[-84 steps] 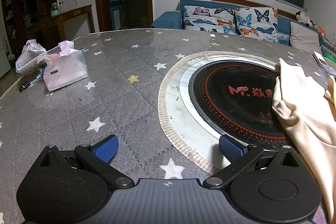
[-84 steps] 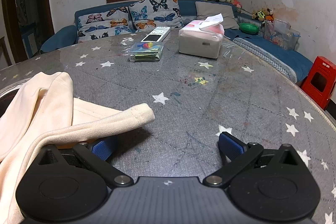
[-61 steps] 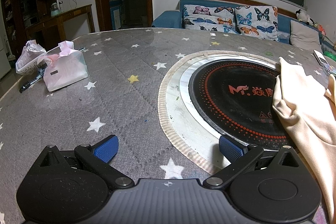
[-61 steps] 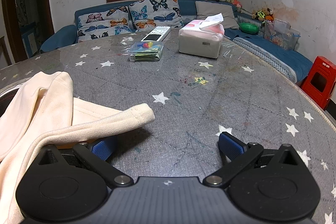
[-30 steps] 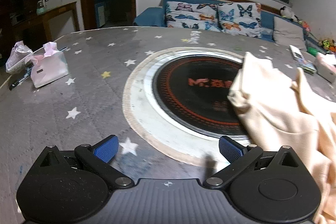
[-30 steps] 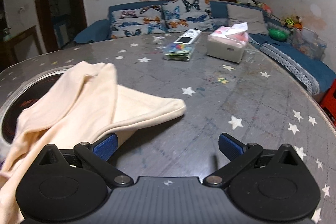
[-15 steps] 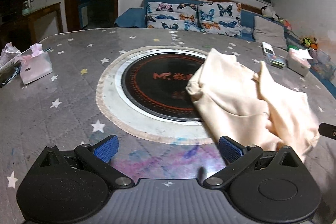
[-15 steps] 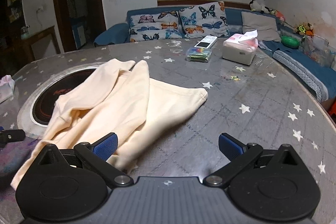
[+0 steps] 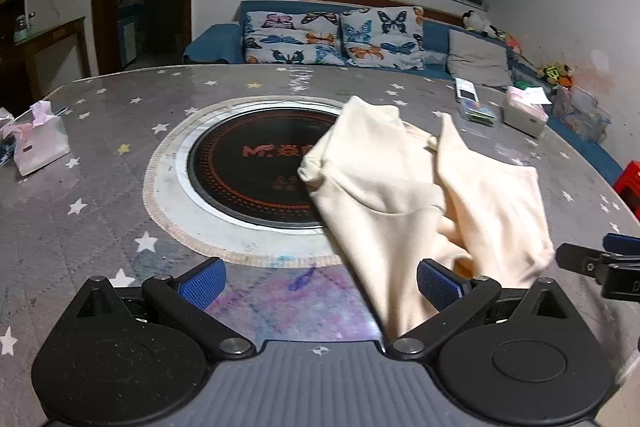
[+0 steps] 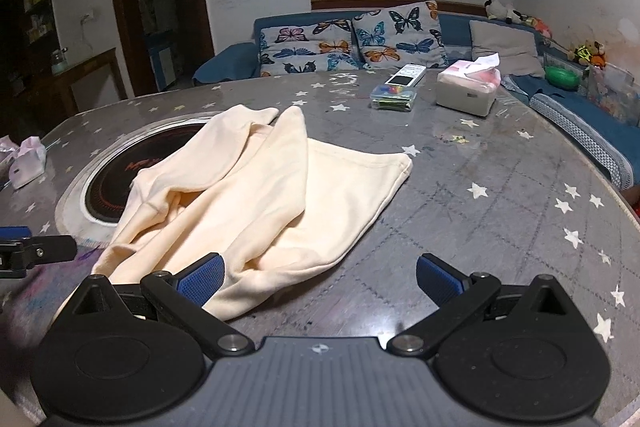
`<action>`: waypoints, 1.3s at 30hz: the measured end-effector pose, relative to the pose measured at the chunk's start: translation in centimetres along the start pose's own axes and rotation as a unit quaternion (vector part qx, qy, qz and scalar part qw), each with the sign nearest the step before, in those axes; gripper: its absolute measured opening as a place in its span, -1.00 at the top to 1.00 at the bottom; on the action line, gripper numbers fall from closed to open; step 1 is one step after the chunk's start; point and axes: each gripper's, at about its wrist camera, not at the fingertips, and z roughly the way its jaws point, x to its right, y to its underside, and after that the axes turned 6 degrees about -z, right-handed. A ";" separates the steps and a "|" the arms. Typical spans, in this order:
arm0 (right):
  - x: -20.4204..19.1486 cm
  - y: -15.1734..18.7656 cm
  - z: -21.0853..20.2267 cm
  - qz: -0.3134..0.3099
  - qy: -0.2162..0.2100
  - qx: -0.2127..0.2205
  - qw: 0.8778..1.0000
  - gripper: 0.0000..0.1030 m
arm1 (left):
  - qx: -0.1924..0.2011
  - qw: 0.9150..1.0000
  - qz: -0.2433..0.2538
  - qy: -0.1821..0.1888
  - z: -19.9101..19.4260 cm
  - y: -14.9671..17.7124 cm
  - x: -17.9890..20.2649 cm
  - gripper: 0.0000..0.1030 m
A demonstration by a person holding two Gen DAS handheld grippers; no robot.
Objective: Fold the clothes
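A crumpled cream garment lies on the grey star-patterned table, partly over the round black hob. It also shows in the right wrist view. My left gripper is open and empty, above the table's near edge, with the garment's near end beside its right finger. My right gripper is open and empty, its left finger over the garment's near hem. Each gripper's tip shows at the edge of the other's view.
A pink tissue pack sits at the left. A white tissue box, a clear box of small items and a remote sit at the far right. A blue sofa stands behind. A red stool is right.
Both grippers have pulled back and risen from the table, so more of the garment and table shows. The garment has not moved. Both stay open.
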 end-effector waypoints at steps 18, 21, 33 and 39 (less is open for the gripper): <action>-2.1 2.5 -2.5 -0.033 -0.032 -0.012 0.999 -1.00 | -0.019 0.999 0.028 0.032 -2.3 2.1 1.9 -1.00; -2.1 2.7 -2.8 -0.033 -0.032 -0.012 0.999 -1.00 | -0.021 0.998 0.041 0.041 -2.8 2.6 2.2 -1.00; -2.2 3.3 -3.2 -0.036 -0.032 -0.013 0.999 -1.00 | -0.038 0.995 0.079 0.043 -3.2 4.1 2.9 -1.00; -2.4 3.2 -3.3 -0.040 -0.034 -0.013 0.999 -1.00 | -0.042 0.995 0.082 0.041 -3.1 4.2 2.9 -1.00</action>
